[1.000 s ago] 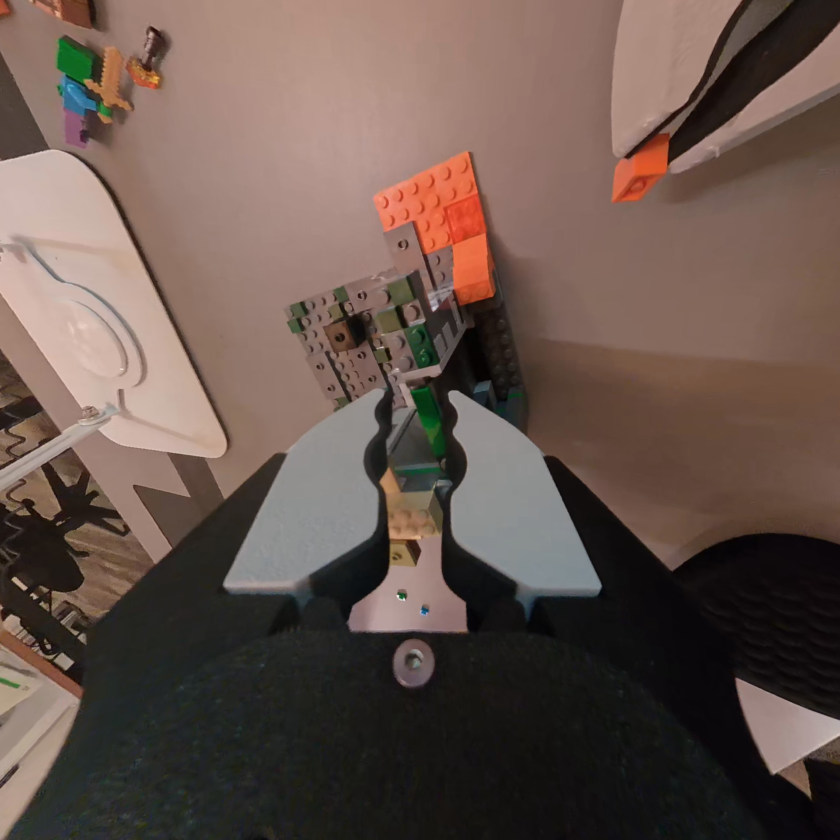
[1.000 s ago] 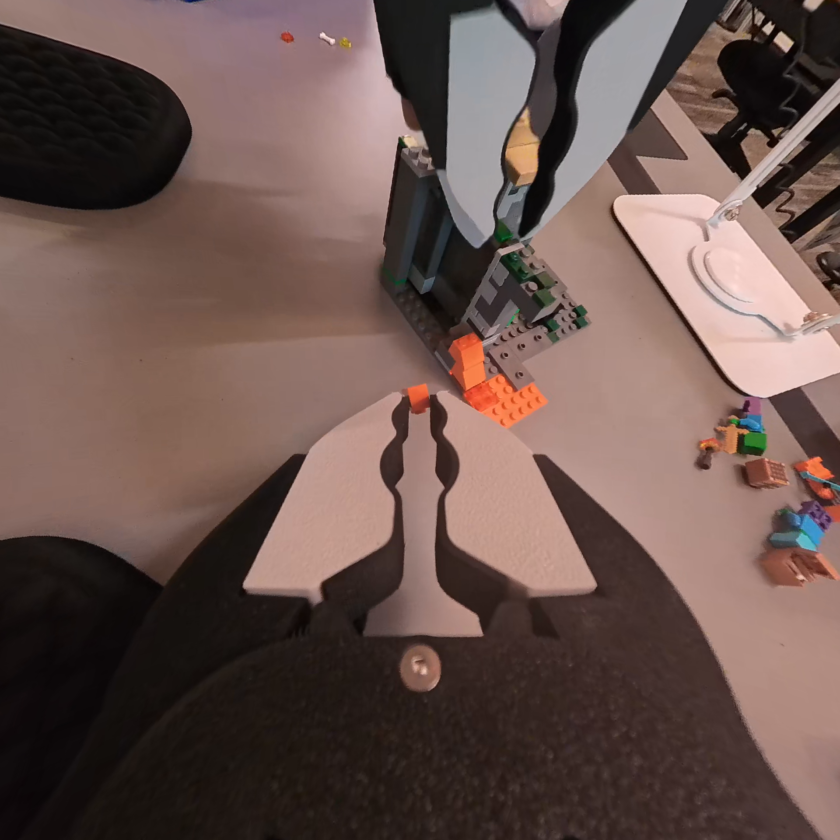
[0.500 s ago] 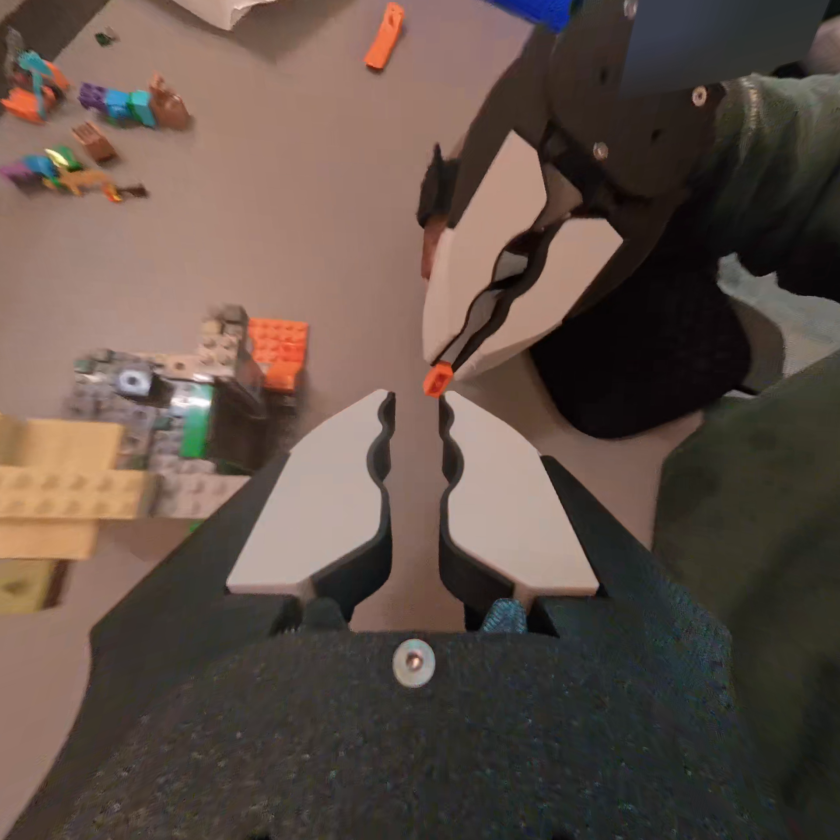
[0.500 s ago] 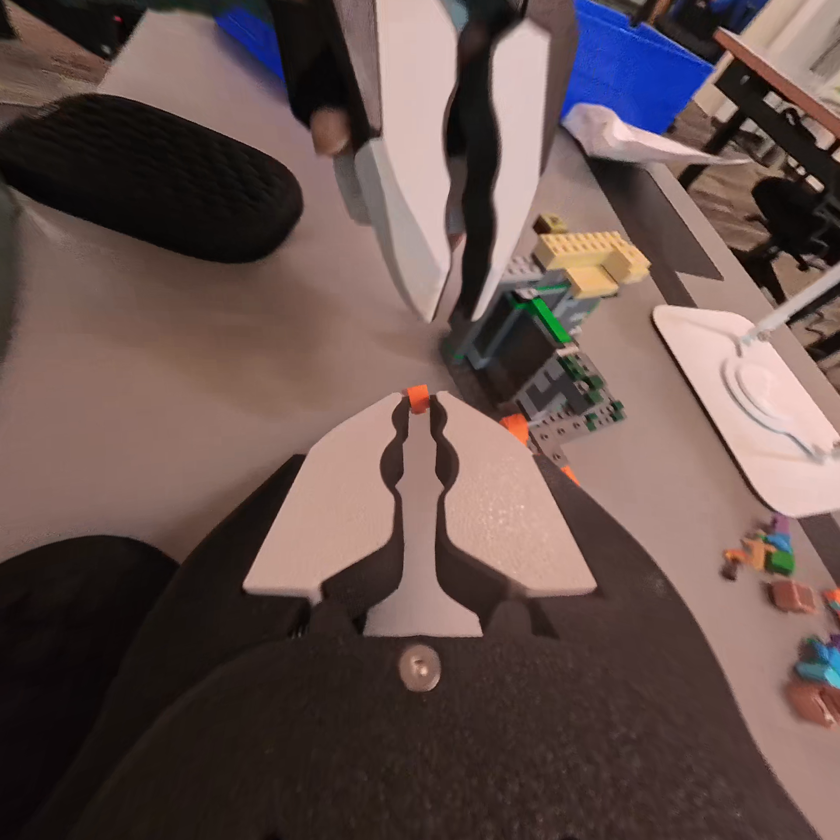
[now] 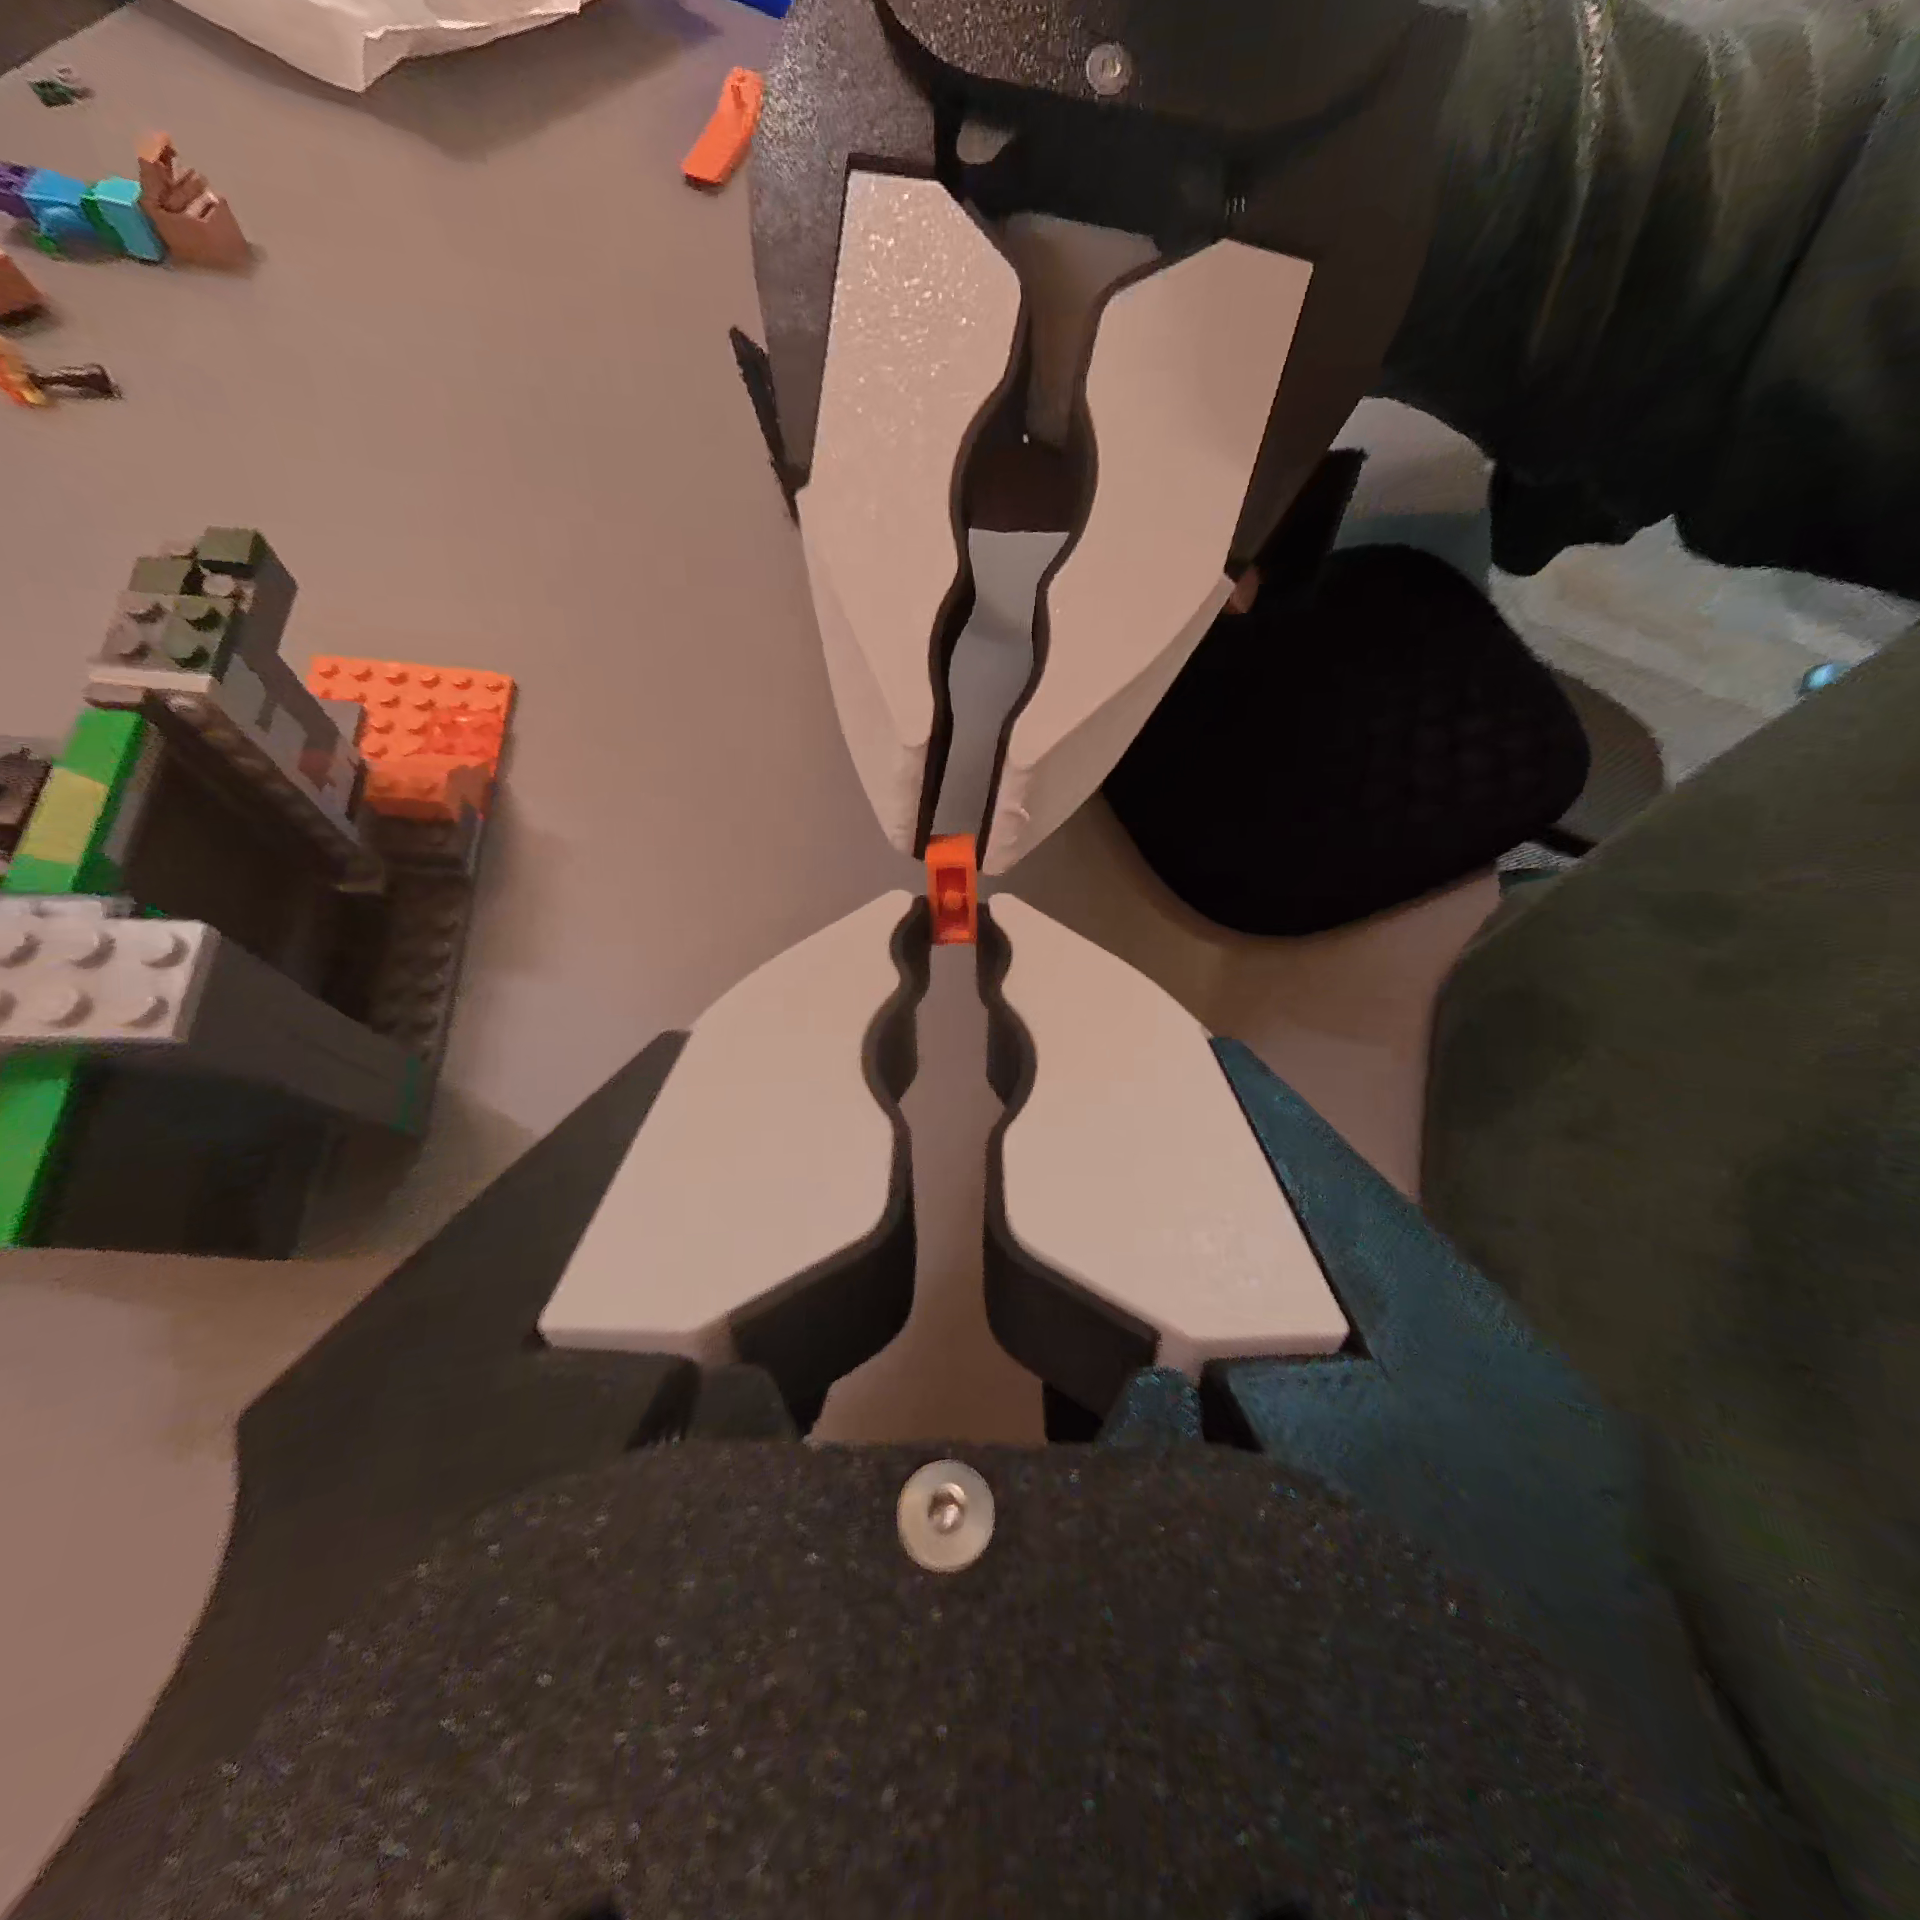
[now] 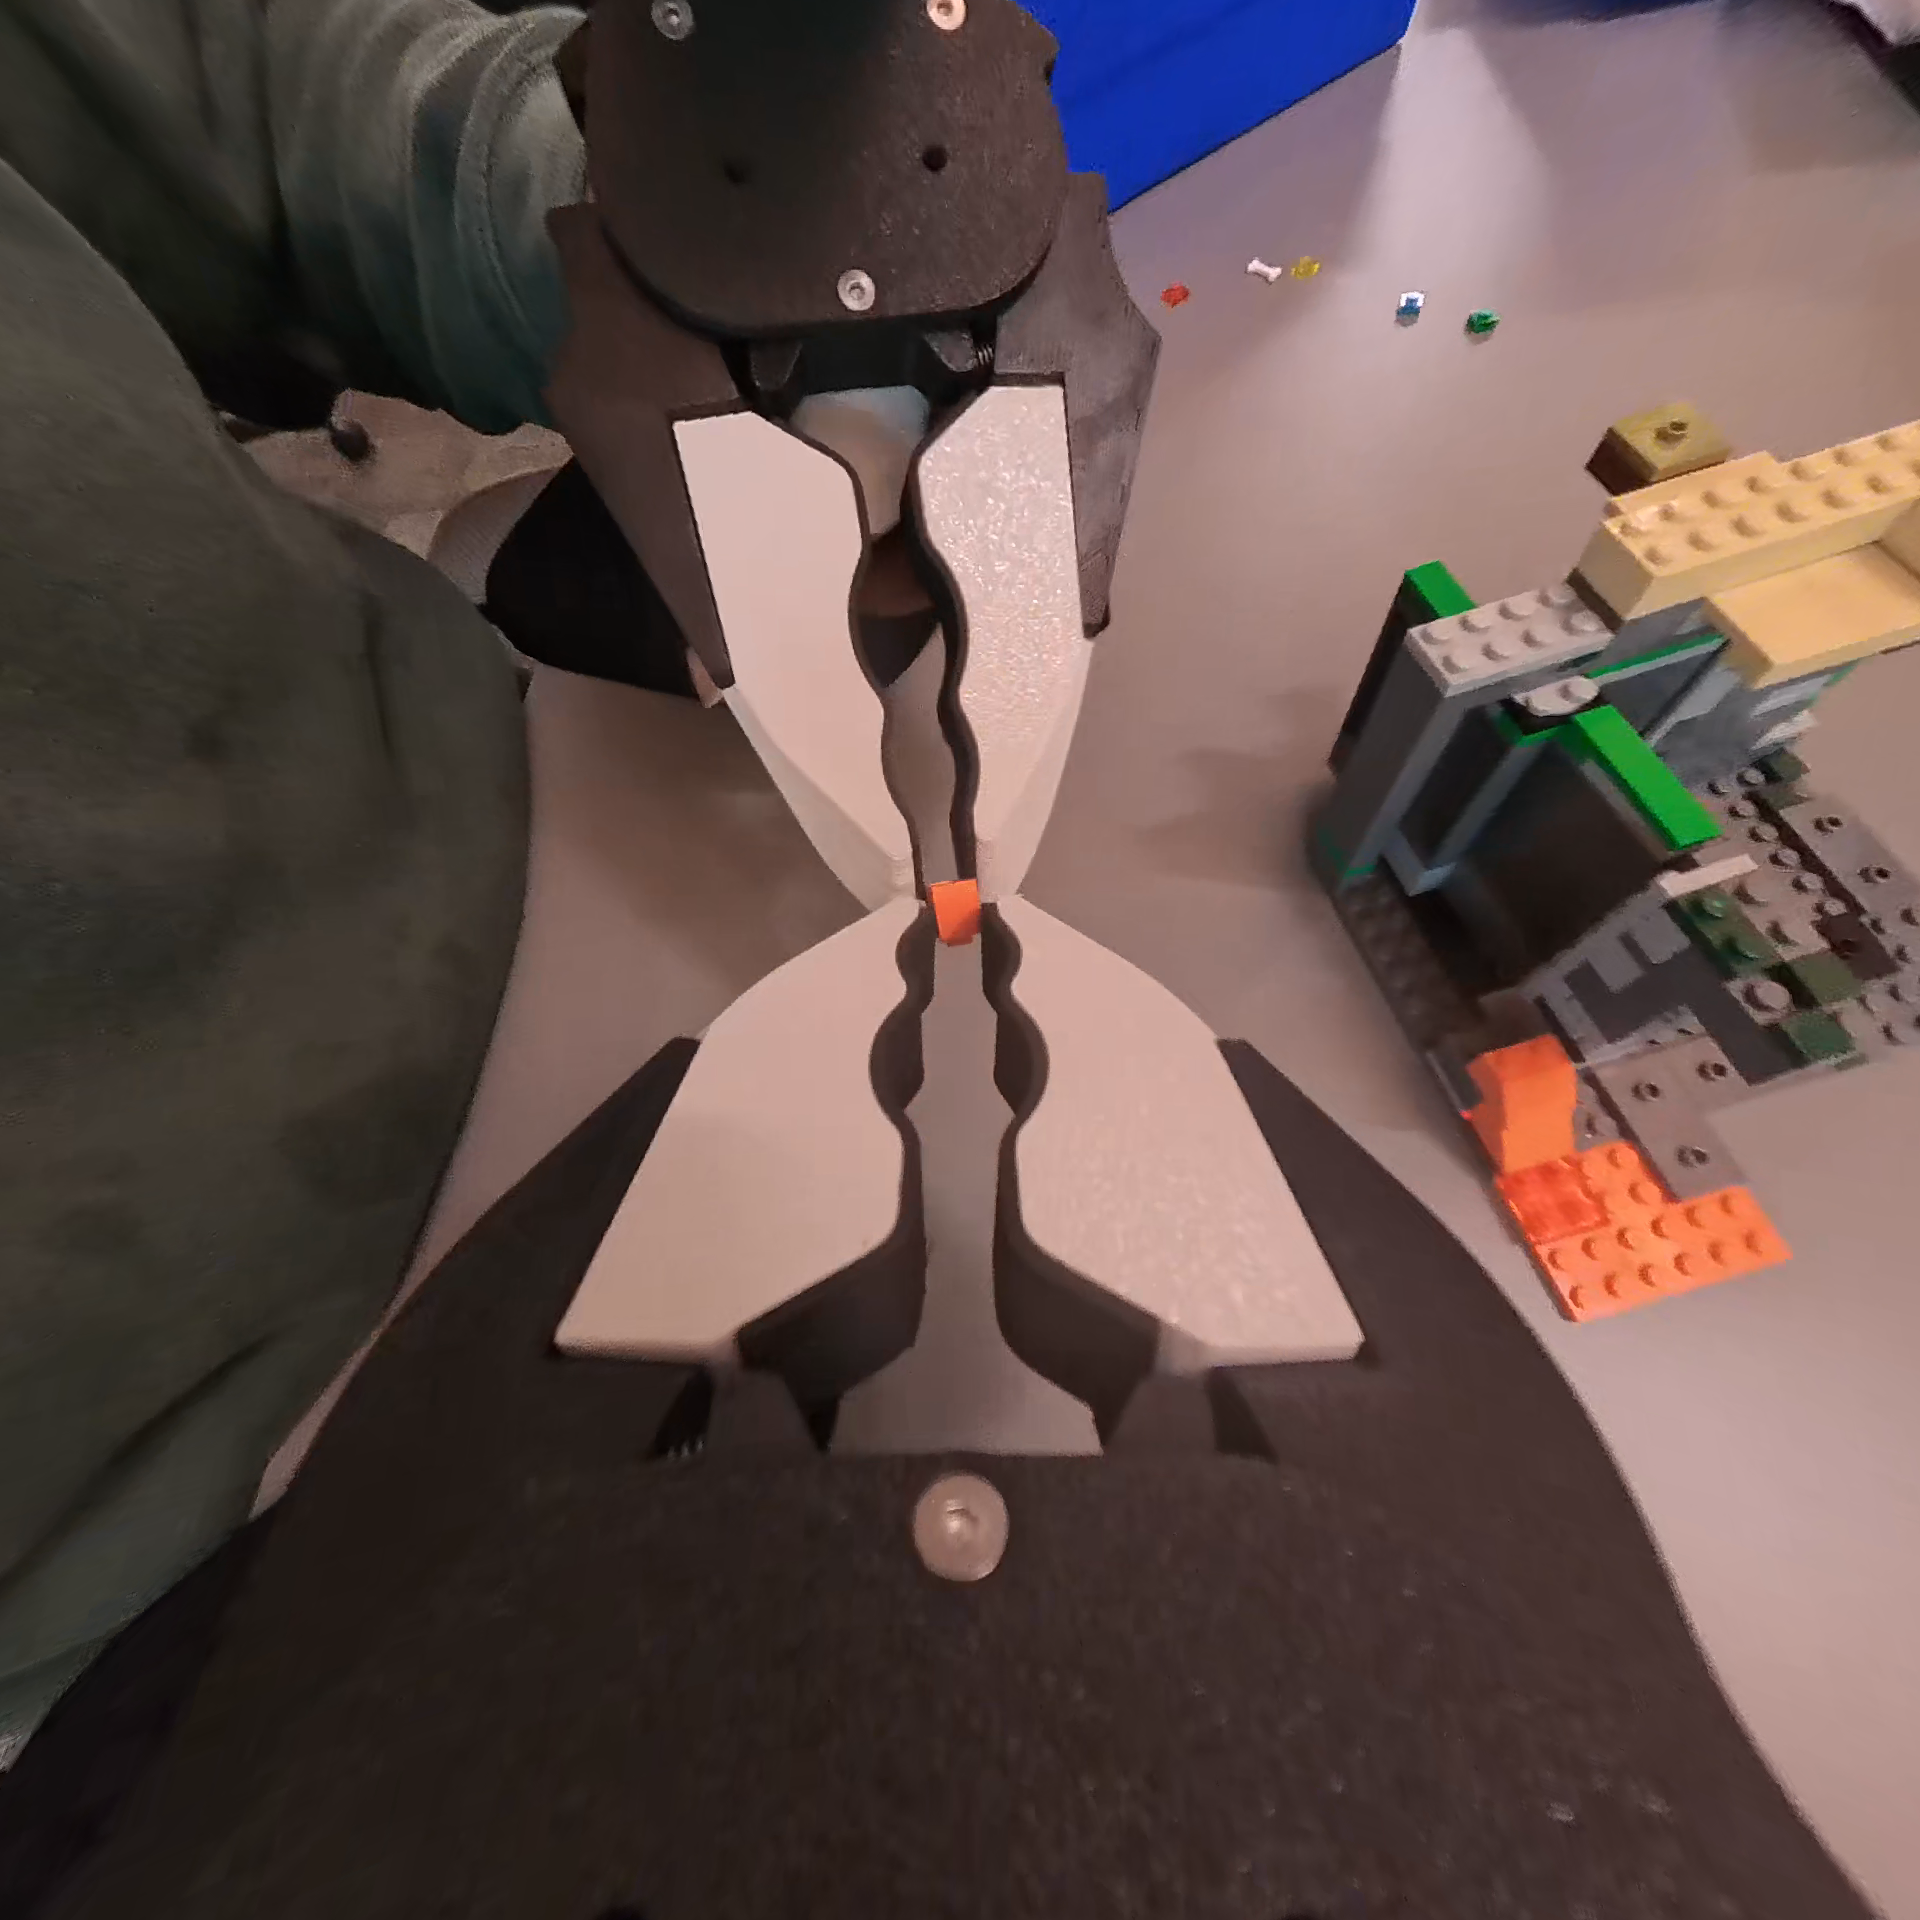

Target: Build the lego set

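Observation:
A small orange brick (image 5: 951, 883) is pinched tip to tip between both grippers above the grey table. My left gripper (image 5: 951, 914) is shut on its near end. My right gripper (image 5: 956, 831) comes in from the top of this view and is shut on the other end. In the right wrist view the same brick (image 6: 954, 912) sits in my right gripper (image 6: 956, 927), with my left gripper (image 6: 948, 878) opposite. The partly built lego model (image 5: 260, 831) stands on the table to the left, with its orange plate (image 5: 416, 717) at the front. It also shows in the right wrist view (image 6: 1610, 883).
Loose lego figures (image 5: 104, 208), an orange tool piece (image 5: 722, 125) and white paper (image 5: 384, 31) lie at the far side. A black cushion (image 5: 1351, 748) lies under the right gripper. A blue bin (image 6: 1195, 83) and tiny loose pieces (image 6: 1299, 270) are behind. A person's green sleeves (image 5: 1662, 260) flank the grippers.
My left gripper let go of the model, swung away to face the right gripper and closed on the orange brick. The right gripper kept hold of the brick and brought it over.

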Tool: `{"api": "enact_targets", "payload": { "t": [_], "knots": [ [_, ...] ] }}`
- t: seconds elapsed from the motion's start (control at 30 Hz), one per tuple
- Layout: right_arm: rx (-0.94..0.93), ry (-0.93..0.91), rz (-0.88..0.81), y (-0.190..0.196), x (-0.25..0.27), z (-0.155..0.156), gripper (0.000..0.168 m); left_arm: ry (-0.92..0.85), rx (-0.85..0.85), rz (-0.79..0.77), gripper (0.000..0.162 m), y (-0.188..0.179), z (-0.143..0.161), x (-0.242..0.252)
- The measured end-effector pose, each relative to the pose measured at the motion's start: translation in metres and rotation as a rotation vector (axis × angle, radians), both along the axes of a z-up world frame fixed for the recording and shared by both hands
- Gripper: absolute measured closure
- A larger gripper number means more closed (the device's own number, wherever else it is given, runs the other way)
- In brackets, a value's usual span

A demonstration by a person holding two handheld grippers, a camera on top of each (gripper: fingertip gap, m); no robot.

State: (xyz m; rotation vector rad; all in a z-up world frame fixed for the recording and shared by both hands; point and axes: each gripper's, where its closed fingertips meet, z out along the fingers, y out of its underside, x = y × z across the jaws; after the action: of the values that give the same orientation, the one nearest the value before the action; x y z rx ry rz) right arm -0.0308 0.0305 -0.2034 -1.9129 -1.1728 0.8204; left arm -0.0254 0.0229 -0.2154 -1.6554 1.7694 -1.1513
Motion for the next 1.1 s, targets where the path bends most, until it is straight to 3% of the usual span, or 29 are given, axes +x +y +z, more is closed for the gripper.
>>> {"api": "enact_targets", "payload": {
  "t": [0.13, 0.27, 0.37, 0.47, 0.6, 0.73, 0.97, 1.1],
  "knots": [
    [0.049, 0.017, 0.026, -0.003, -0.007, 0.008, 0.159, -0.08, -0.23, -0.006, 0.154, -0.005, 0.01, -0.006],
    [0.277, 0.021, 0.002, -0.003, -0.01, 0.021, 0.147, -0.212, -0.502, -0.001, 0.155, 0.0, 0.031, -0.013],
    [0.477, -0.025, -0.104, 0.005, -0.011, 0.025, 0.147, -0.319, -0.691, 0.005, 0.155, 0.007, 0.047, -0.016],
    [0.554, -0.051, -0.265, 0.012, -0.014, 0.026, 0.149, -0.417, -0.838, 0.007, 0.154, 0.013, 0.06, -0.017],
    [0.489, 0.049, -0.497, 0.014, -0.019, 0.033, 0.155, -0.507, -0.929, -0.017, 0.154, 0.014, 0.072, -0.015],
    [0.446, 0.225, -0.594, 0.009, -0.023, 0.053, 0.154, -0.568, -0.98, -0.059, 0.154, 0.01, 0.083, -0.017],
    [0.713, 0.03, -0.558, 0.004, -0.025, 0.068, 0.147, -0.564, -1.036, -0.096, 0.155, -0.001, 0.087, -0.021],
    [0.843, -0.073, -0.557, 0.006, -0.024, 0.071, 0.152, -0.574, -1.077, -0.093, 0.154, -0.002, 0.09, -0.021]
  ]
}}
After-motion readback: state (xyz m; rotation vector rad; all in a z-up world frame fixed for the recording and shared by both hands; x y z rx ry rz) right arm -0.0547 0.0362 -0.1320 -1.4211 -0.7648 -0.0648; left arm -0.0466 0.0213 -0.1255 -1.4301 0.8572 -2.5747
